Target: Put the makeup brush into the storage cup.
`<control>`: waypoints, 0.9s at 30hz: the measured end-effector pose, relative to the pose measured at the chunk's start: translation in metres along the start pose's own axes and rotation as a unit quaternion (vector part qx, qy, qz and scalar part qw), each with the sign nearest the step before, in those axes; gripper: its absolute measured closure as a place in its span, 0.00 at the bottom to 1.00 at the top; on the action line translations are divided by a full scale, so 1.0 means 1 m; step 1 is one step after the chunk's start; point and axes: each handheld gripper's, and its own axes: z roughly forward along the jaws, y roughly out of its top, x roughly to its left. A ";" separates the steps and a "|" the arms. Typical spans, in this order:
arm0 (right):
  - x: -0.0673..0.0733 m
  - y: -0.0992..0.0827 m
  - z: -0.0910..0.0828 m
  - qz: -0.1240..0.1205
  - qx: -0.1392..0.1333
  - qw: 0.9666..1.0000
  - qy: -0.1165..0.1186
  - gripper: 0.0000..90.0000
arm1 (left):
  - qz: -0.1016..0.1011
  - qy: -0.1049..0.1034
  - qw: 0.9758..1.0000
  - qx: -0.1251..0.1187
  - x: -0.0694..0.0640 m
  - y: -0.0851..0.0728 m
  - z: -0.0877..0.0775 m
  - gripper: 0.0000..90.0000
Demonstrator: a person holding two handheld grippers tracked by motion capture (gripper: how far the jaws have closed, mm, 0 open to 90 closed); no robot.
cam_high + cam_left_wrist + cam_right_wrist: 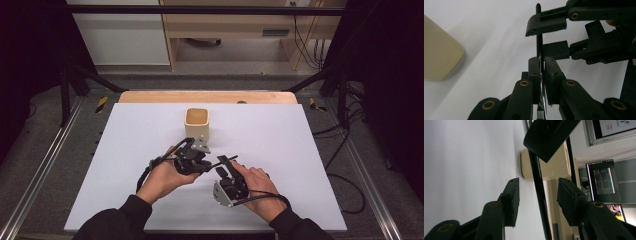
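Note:
A thin black rod point(539, 37) with a silvery part near its lower end is clamped between the jaws of my left gripper point(541, 60), which is shut on it. In the high view the left gripper point(209, 165) sits mid-table, in front of a cream square cup point(197, 123). The rod point(225, 162) reaches right from it. My right gripper point(227, 166) stands open with the rod point(541, 200) running between its jaws untouched. In its own view the right gripper point(538, 182) faces the cup point(554, 170). The right gripper point(550, 37) straddles the rod's far end.
The white board point(125, 150) covers the table, with a wooden edge point(207, 96) behind it. Cables point(345, 145) trail on the floor at the right. A lit monitor point(602, 180) stands beyond the table. The cup point(439, 50) is left of the left gripper's jaws.

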 end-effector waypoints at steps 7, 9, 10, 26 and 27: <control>0.002 0.001 0.000 -0.013 0.000 1.000 0.009 0.73 | 0.003 -0.003 1.000 0.002 -0.001 0.001 0.001 0.93; 0.002 0.000 -0.001 -0.016 -0.002 1.000 0.009 0.77 | 0.003 -0.002 1.000 0.003 -0.001 0.000 0.002 0.93; 0.002 0.000 -0.001 -0.016 -0.003 1.000 0.011 0.78 | 0.003 -0.002 1.000 0.003 -0.001 0.000 0.002 0.93; 0.005 0.001 -0.006 -0.023 -0.010 0.999 0.023 0.93 | 0.014 -0.009 1.000 0.010 -0.006 0.001 0.004 0.93; 0.005 0.001 -0.006 -0.022 -0.011 0.999 0.025 0.93 | 0.015 -0.010 1.000 0.011 -0.006 0.000 0.004 0.93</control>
